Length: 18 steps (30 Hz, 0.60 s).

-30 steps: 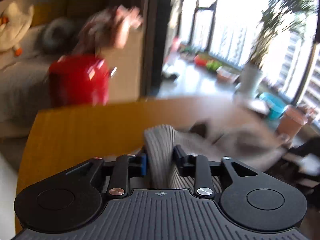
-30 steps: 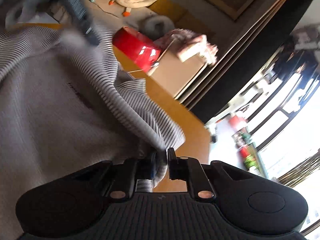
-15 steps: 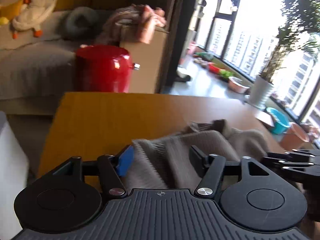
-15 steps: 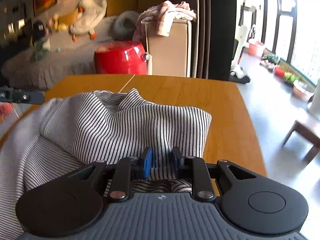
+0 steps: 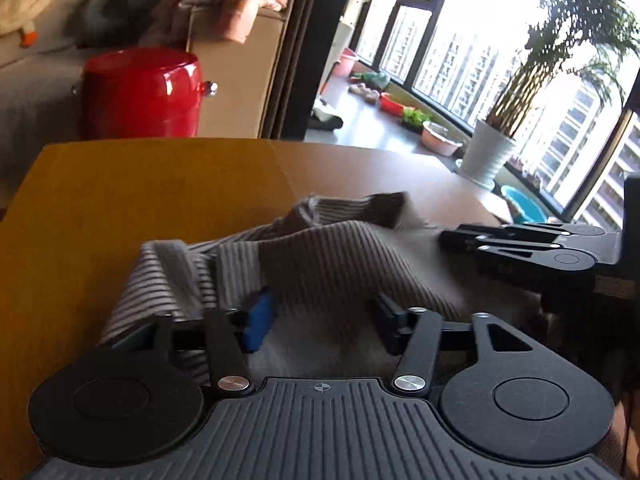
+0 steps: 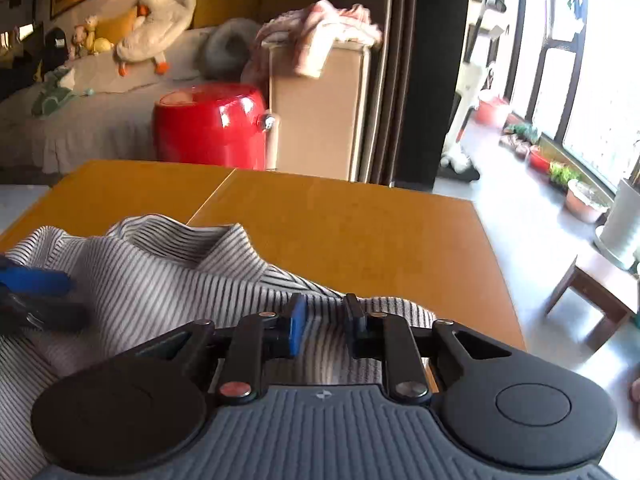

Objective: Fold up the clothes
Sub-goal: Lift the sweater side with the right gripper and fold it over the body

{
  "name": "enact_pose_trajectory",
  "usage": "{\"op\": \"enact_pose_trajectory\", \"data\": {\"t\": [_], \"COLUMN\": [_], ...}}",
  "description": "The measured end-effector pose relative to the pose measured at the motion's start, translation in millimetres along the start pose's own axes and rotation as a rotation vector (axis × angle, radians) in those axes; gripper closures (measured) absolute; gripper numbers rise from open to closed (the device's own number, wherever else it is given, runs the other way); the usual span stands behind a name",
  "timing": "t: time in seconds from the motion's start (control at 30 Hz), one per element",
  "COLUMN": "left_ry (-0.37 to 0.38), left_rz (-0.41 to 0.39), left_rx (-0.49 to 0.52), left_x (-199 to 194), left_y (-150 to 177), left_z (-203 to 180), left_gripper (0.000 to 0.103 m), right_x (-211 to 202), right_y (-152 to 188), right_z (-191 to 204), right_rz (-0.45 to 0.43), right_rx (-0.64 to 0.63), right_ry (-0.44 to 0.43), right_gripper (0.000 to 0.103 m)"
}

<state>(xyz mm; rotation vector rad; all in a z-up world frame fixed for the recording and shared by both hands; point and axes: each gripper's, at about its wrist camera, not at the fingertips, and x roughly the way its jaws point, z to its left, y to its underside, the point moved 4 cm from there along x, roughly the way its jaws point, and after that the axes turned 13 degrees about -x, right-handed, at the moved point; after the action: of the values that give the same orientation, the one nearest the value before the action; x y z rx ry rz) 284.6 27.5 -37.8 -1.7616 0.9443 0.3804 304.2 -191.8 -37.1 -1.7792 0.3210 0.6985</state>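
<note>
Fabric covers the near part of the orange wooden tabletop (image 6: 360,220): a striped garment (image 6: 160,264) lies rumpled there, its collar-like fold raised toward the middle, its right end near the tabletop's right edge. A seam runs across the bare wood from the far edge toward the cloth. In the left wrist view the left gripper (image 5: 320,312) stands over the garment's left end with its jaws apart; they have just been closing in from a wider spread, cloth bunched between them, and the pads do not seem to press it, though shadow makes that hard to judge. The right gripper (image 6: 322,322) sits at the garment's right end, jaws narrowly parted with striped cloth in the gap; whether they pinch it I cannot tell. Beyond the far edge, from left to right, stand a bed with a plush duck (image 6: 152,28), a red drum-shaped stool (image 6: 208,128), a cardboard box (image 6: 316,112) draped with pink cloth, dark curtains, and bright windows with potted plants (image 5: 492,152).
</note>
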Motion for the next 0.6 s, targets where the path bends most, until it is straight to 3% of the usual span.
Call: {"op": "enact_pose_trajectory", "data": {"t": [0.07,0.17,0.27,0.4,0.6], "left_ry": [-0.016,-0.032,-0.038,-0.022,-0.014], "left_rz": [-0.005,-0.014,-0.024,-0.026,-0.071], "left_rx": [0.022,0.035,0.038,0.027,-0.039], "left_x": [-2,-3,-2,-6,-30], "left_y": [0,0,-2,-1,-9], "left_z": [2,2,5,5,11], "left_gripper": [0.051,0.051,0.049,0.041,0.023], "right_x": [-3,-7,-41,-107,-156], "right_y": [4,2,1,16,72], "right_z": [-7,5,17,26,54], "right_rz": [-0.005,0.009,-0.007,0.017,0.234], "right_rx": [0.043,-0.014,-0.002,0.131,0.536], "right_ry": [-0.005,0.050,0.002,-0.178,-0.568], "right_gripper": [0.085,0.085,0.081,0.066,0.066]}}
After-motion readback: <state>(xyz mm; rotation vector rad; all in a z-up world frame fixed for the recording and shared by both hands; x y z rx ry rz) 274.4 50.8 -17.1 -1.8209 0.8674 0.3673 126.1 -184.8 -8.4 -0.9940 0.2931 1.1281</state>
